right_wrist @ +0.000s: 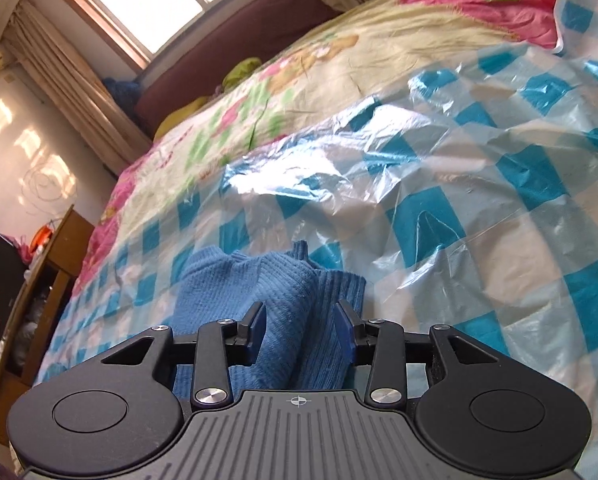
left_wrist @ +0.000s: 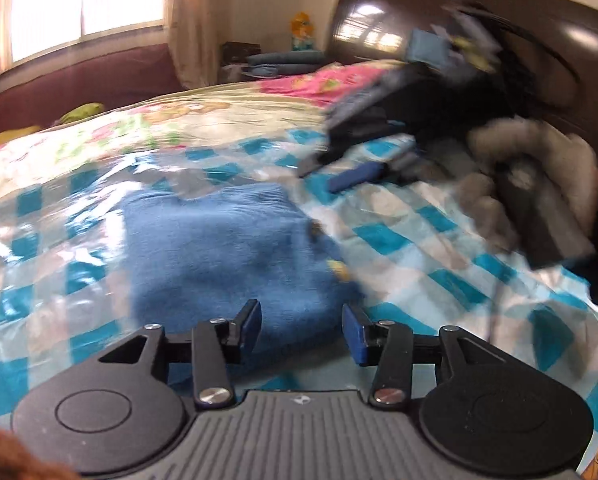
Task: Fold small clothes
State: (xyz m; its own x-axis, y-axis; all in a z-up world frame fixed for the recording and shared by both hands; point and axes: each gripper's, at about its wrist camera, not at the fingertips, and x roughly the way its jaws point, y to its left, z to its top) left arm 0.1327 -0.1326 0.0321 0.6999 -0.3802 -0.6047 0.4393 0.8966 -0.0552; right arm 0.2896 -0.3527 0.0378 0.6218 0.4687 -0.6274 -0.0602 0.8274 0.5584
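Left wrist view showed the left gripper (left_wrist: 302, 330) partly open, empty, above the folded blue knitted garment (left_wrist: 235, 248) on the checked blue-and-white plastic sheet (left_wrist: 439, 248); the right gripper (right_wrist: 301, 330) stood parted, unclamped, astride its folds.

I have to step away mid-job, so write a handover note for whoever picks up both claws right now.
Left claw: open, empty, over the near edge of the blue knit garment.
Right claw: open, cloth between its fingers but not pinched.
Garment lies folded on the checked plastic sheet on the bed.
Done: this piece looks folded and released.
Left: grey and dark clothes heaped by the headboard, apparently unfolded.
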